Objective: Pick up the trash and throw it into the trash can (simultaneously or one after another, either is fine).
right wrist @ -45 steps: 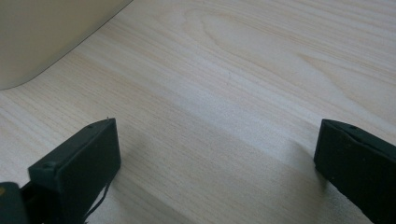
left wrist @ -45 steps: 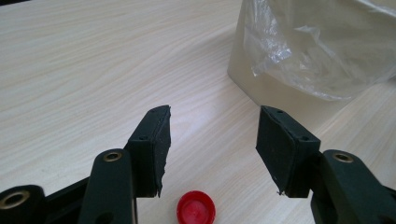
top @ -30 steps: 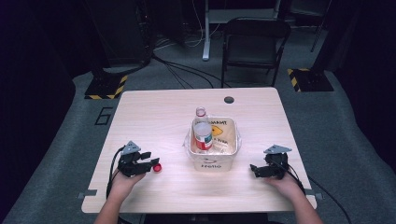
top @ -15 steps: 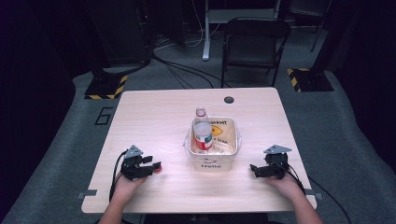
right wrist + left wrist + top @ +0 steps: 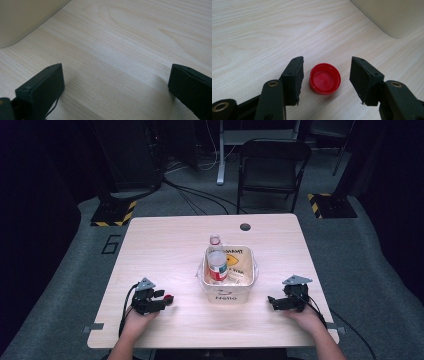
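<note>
High view, left tongs (image 5: 167,301) just spreading around red cap (image 5: 325,78), right tongs (image 5: 270,301) spread

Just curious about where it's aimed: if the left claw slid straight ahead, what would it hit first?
The red bottle cap, lying loose on the table between the open left claw; its jaws have just been opening. Beyond it, probably the white bin.

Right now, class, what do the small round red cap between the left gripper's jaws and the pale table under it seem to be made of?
Small round red cap: probably plastic; smooth moulded rim, slight gloss. Pale table: wood or wood-look laminate; printed-looking grain lines, matt sheen. Which of the two cannot be told.
</note>
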A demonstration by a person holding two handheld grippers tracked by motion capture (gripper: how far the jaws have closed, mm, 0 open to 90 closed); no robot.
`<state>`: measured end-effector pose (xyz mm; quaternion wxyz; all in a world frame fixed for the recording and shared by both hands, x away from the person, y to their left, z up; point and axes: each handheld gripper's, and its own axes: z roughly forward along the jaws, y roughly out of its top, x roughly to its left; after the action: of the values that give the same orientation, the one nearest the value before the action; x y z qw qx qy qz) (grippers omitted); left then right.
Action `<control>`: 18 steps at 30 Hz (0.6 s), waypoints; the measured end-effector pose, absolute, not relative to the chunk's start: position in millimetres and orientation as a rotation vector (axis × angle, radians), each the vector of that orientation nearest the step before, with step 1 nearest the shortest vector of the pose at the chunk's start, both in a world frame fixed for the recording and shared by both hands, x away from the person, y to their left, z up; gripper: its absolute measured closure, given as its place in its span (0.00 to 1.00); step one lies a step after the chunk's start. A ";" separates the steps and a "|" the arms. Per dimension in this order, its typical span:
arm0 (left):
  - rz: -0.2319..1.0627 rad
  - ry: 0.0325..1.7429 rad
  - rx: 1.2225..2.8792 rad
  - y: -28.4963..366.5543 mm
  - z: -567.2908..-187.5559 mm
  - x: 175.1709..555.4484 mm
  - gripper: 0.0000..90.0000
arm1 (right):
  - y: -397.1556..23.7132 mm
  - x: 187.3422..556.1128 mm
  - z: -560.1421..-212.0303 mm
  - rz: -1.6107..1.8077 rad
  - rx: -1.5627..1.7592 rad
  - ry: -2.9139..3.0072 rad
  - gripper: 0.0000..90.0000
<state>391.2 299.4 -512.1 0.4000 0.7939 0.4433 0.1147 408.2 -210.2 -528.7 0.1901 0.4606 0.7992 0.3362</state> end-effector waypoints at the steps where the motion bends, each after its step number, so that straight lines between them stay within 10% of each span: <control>1: 0.291 1.117 2.015 298.9 -512.7 391.7 0.49 | -210.2 408.2 -528.7 0.944 1.294 2.246 0.00; 18: 0.302 1.123 2.060 294.3 -518.9 396.1 0.53 | -210.3 408.2 -528.7 0.944 1.293 2.246 0.00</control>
<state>396.1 294.3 -518.9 0.3781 0.8062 0.4394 0.1183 408.2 -210.3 -528.7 0.1905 0.4602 0.7994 0.3360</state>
